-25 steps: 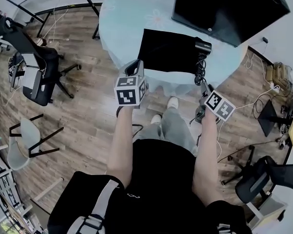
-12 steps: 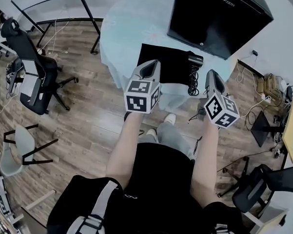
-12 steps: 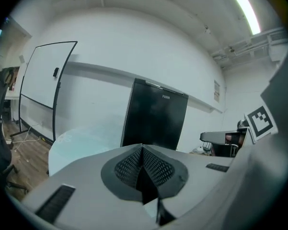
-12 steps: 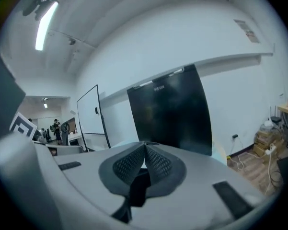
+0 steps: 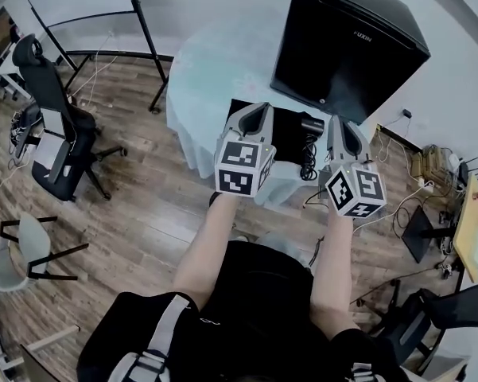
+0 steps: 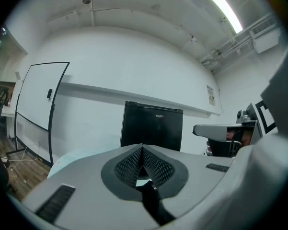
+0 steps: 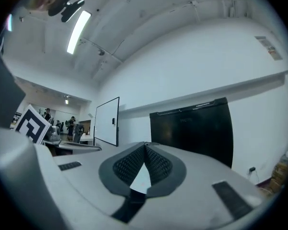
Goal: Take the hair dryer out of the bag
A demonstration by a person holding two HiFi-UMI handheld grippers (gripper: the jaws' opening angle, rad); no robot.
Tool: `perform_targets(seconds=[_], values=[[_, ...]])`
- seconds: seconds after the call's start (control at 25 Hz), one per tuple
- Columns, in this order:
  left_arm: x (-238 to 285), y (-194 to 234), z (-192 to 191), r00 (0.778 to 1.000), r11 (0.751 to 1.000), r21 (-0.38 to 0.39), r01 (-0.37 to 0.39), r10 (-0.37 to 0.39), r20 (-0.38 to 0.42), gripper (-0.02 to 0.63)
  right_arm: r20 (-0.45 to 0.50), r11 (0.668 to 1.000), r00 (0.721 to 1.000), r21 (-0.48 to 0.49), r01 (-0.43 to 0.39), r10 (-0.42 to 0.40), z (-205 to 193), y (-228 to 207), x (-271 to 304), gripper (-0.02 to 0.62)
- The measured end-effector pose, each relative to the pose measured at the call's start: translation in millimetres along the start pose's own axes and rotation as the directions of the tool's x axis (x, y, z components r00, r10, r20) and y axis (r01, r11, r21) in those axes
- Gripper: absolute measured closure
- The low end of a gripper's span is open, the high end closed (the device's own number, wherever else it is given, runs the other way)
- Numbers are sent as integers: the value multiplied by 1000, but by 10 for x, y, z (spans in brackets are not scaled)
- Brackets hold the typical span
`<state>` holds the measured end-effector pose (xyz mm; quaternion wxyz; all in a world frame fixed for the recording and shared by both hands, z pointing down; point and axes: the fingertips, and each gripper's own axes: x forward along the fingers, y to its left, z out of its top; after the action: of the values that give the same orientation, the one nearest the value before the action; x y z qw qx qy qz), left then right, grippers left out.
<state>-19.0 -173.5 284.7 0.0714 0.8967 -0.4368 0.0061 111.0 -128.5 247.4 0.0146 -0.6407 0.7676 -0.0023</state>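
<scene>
The hair dryer (image 5: 312,123) lies on the round, pale-clothed desk (image 5: 207,70). Its dark barrel shows at the 3 o'clock end of the flat black bag (image 5: 285,127), and its coiled cord (image 5: 308,156) is bunched just below, toward the desk's near edge. Whether the handle sits inside the bag's mouth or lies clear of it cannot be told from above. Nothing else can be seen in the bag, which looks limp and nearly empty. The dryer is probably a hard, smooth plastic shell, light enough for one gripper but slick. The handle or the narrow neck where barrel meets handle looks like the surest place to pinch it. The cord is floppy and could snag on the cloth bag or trail behind. The bag is soft and would likely drag along unless its far end, at 9 o'clock, is pinned. The left gripper (image 5: 252,111) is held above the bag's 9 o'clock side, and the right gripper (image 5: 337,124) sits at 3 o'clock of the dryer. Both point level toward the black fridge (image 5: 350,46) at 12 o'clock. Each has its jaws pressed together on nothing, and the right one's have just drawn shut.
</scene>
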Motion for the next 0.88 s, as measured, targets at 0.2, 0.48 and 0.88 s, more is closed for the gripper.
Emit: perform_targets(seconds=[0.2,0.48,0.88], values=[[-15,-183,122,999,999,22,29,-30,45,600,-26,997,998,-56,-57,55,-23,188,28,594],[28,-299,126,997,998,33,55,-56,46,600,-35,986,997,-153,-72,68,79,260,84,594],[20,-269,94,998,998,10,55,-55,41,601,-33,984,997,-157,-80,75,55,270,96,594]])
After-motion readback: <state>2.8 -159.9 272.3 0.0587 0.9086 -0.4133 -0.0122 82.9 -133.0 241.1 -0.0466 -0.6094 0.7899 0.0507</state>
